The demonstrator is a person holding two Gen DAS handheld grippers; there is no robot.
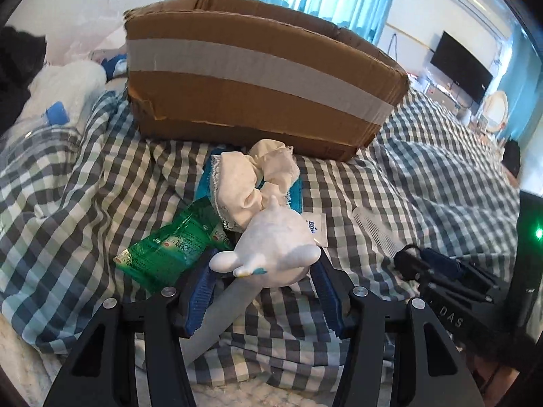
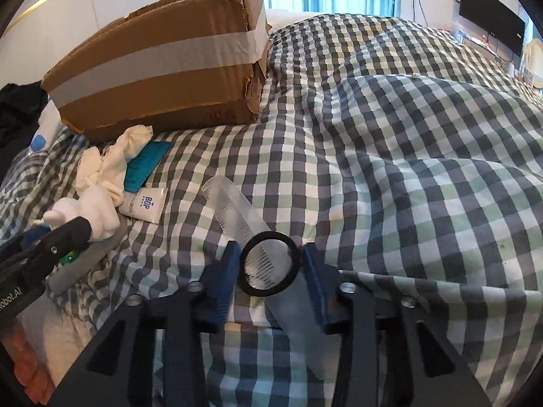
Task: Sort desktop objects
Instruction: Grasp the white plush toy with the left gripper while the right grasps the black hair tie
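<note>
Left gripper (image 1: pixel 268 268): its blue pads squeeze a white toy whale (image 1: pixel 275 254); the toy is up off the bed, in front of the cardboard box (image 1: pixel 258 71).
Right gripper (image 2: pixel 269 271): its pads pinch a black ring (image 2: pixel 269 264), to the right of the box front.
Comb (image 2: pixel 237 213): see-through, lying flat on the checked blanket (image 2: pixel 407 142) under the ring, in front of the box.
Cream cloth (image 1: pixel 258 179): bunched up, just in front of the box, on a teal card (image 2: pixel 146 166).
Green packet (image 1: pixel 169 251): left of the whale, in front of the box.
White tube (image 2: pixel 146 203): beside the teal card.
Gray stick (image 1: pixel 220 312): under the whale.
</note>
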